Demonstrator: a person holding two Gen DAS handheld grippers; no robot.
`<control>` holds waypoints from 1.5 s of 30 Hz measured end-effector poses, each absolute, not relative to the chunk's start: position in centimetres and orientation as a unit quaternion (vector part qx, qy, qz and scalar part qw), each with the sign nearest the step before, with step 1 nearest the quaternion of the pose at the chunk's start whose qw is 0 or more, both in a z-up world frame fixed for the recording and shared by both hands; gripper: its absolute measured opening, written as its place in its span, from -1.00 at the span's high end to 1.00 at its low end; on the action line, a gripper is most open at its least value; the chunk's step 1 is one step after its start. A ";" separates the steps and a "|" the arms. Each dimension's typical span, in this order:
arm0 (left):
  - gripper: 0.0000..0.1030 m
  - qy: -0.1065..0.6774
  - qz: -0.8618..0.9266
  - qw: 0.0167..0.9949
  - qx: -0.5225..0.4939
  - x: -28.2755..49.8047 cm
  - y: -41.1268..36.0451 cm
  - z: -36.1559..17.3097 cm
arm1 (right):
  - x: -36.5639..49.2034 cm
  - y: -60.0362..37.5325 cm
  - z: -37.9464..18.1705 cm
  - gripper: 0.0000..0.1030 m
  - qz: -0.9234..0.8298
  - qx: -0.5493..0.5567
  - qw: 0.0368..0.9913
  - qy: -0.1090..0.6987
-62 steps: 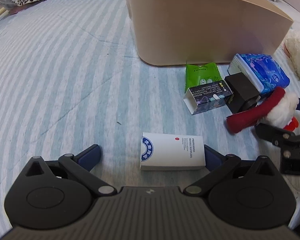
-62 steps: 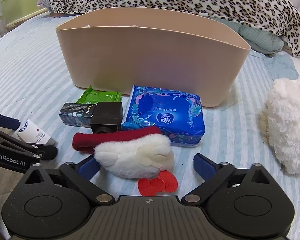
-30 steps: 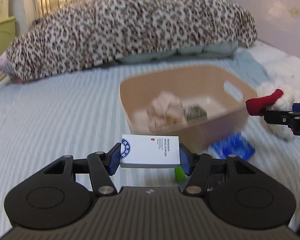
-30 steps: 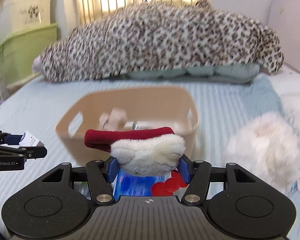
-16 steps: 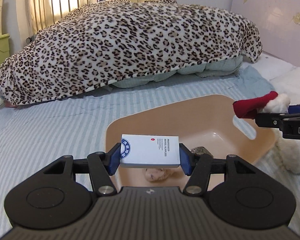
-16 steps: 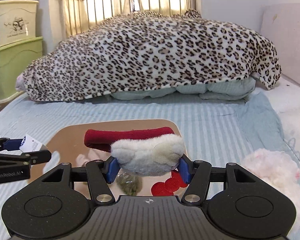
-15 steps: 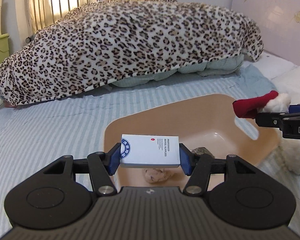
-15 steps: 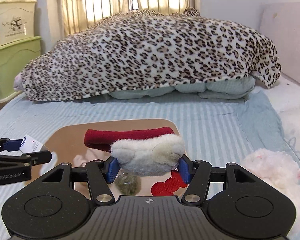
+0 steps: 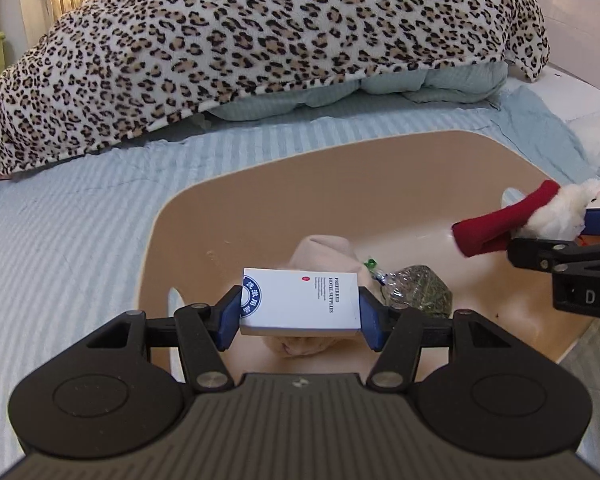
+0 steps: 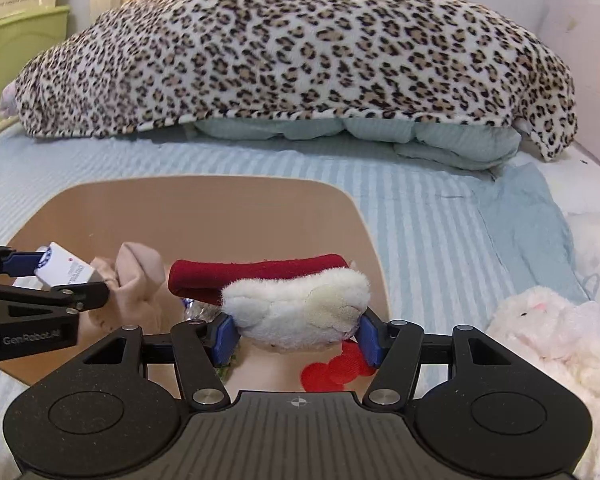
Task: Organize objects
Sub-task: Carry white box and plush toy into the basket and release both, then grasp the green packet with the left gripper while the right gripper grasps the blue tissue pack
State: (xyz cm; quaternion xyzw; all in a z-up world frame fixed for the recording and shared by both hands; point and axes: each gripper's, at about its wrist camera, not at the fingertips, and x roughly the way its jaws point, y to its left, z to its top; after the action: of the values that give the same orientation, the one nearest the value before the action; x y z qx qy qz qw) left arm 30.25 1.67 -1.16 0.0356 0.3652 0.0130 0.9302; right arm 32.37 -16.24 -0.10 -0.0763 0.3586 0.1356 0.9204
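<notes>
the white box (image 9: pixel 300 302) is a small flat carton w/ a blue round logo at one end, a red dot and small black print reading "preferred hotel supplies". it sits level, above the open beige bin (image 9: pixel 172 224), over the bin's near-left part. the plush toy (image 10: pixel 296 304) is fluffy off-white w/ a dark red band (image 10: pixel 256 274) across its top and a red bow (image 10: pixel 336 370) hanging under it; it hangs above the bin's right side.

inside the bin: a pale pink soft lump (image 9: pixel 324 254) and a clear-wrapped greenish bundle (image 9: pixel 418 290), both on the bin floor, partly hidden behind the box.

the bin rests on a bed w/ a light blue striped sheet (image 9: pixel 60 232). behind the bin lies a big leopard-print blanket (image 10: pixel 292 48) heaped over pale green bedding (image 10: pixel 352 132). a fluffy white-pink plush (image 10: pixel 548 332) lies on the sheet right of the bin. a green plastic tub (image 10: pixel 24 52) stands far left behind the bin, and there are metal bars w/ daylight behind the blanket.

left gripper (image 9: pixel 300 316): blue pads clamped on the two short ends of the white box, nothing else touching it. right gripper (image 10: pixel 298 334): pads squeezed into the plush toy's white body from both sides, red band sticking out toward the left gripper. both tools hover above the bin opening, apart from each other.
</notes>
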 end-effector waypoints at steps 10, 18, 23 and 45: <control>-0.83 0.337 0.039 0.940 0.032 27.6 1.6 1.9 | 30.0 -18.1 3.0 -0.82 0.144 -0.037 0.928 0.340; -0.83 0.339 0.035 0.939 0.043 23.8 1.5 3.2 | 25.9 -19.2 5.6 -1.00 0.158 -0.061 0.929 0.328; -0.83 0.345 0.033 0.937 0.041 21.3 1.9 3.3 | 23.4 -19.6 4.9 -1.00 0.161 -0.073 0.923 0.341; -0.83 0.423 0.028 0.906 0.022 18.8 3.3 -3.6 | 20.6 -19.2 -4.0 -1.00 0.158 -0.090 0.882 0.434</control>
State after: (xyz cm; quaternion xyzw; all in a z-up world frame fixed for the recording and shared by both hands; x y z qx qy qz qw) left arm 18.84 3.31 -3.58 0.0216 0.4228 0.0278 0.9055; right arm 20.60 -19.15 -3.98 -0.0902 0.4343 0.1582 0.8822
